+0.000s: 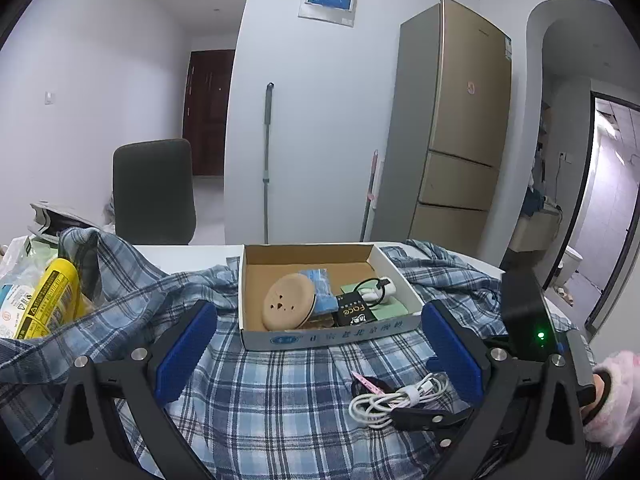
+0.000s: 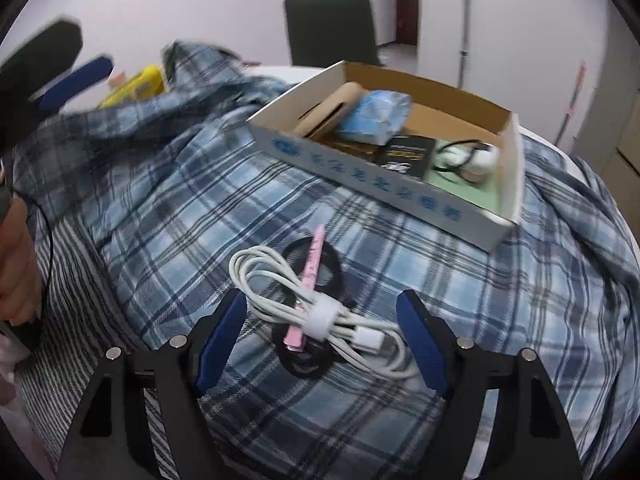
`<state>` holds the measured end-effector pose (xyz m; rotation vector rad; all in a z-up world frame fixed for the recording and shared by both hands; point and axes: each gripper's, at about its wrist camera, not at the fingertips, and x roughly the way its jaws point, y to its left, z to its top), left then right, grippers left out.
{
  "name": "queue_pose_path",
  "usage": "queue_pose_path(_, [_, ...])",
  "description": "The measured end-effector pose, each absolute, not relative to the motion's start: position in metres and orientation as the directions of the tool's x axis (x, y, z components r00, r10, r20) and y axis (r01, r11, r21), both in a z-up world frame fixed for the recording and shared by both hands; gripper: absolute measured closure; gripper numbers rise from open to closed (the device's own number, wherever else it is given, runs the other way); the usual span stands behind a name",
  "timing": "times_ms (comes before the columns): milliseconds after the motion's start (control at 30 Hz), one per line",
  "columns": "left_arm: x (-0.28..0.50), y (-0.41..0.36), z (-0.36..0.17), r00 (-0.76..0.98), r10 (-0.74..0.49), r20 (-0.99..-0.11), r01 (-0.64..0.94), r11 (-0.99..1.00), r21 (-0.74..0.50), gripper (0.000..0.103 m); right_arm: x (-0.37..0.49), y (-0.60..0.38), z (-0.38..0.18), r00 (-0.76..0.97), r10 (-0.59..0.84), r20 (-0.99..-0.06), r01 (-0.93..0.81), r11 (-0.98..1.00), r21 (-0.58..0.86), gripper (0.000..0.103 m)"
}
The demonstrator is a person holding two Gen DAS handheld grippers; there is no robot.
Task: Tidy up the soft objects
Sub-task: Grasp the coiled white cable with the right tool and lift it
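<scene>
A blue plaid shirt [image 1: 280, 392] [image 2: 200, 200] lies spread over the table. On it rests a coiled white cable [image 2: 280, 280] [image 1: 394, 400], bound with a white strap, lying over a pink strip [image 2: 312, 264] and a black ring [image 2: 332, 264]. My right gripper [image 2: 322, 300] is open and tilted down at the bundle, which lies between its blue pads without touching them. My left gripper [image 1: 319, 310] is open and empty, low over the shirt in front of a cardboard box [image 1: 328, 336] [image 2: 380, 188]. The box holds a tan round puff [image 1: 288, 300], a blue packet [image 2: 376, 116] and small packets.
A yellow bottle [image 1: 48, 300] and plastic bags crowd the left end of the table. A dark chair [image 1: 154, 192] stands behind the table; a fridge [image 1: 460, 120] and a mop handle [image 1: 267, 160] are by the far wall. A hand in a pink fluffy sleeve [image 1: 616, 392] holds the right gripper.
</scene>
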<state>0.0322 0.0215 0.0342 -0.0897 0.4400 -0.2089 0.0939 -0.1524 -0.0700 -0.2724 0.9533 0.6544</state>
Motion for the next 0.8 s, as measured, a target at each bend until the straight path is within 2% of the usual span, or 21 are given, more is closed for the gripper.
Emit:
queue_pose_path(100, [0.034,0.021,0.032,0.879,-0.224,-0.422,0.185,0.974,-0.13,0.0,0.097,-0.143,-0.075,0.383,0.386,-0.839,-0.659,0.751,0.045,0.037])
queue_pose_path(267, [0.033,0.022,0.033,0.879,-0.228,-0.419,0.191,0.973,-0.13,0.0,0.106,-0.142,-0.08,0.331,0.409,-0.85,-0.674,0.734,0.091,0.059])
queue_pose_path(467, [0.032,0.022,0.033,0.879,-0.228,-0.419,0.19,0.973,-0.132,0.0,0.1,-0.151,-0.068,0.372,0.404,-0.836,-0.657,0.75,0.07,0.082])
queue_pose_path(633, [0.032,0.022,0.032,0.877,-0.227,-0.423,0.189,0.973,-0.13,0.0,0.103,-0.167,-0.056,0.41,0.407,-0.816,-0.586,0.804,0.106,0.082])
queue_pose_path(800, [0.035,0.02,0.03,0.873,-0.229,-0.432,0.191,0.973,-0.129,0.0,0.113,-0.181,-0.063,0.403,0.365,-0.839,-0.503,0.854,0.131,0.082])
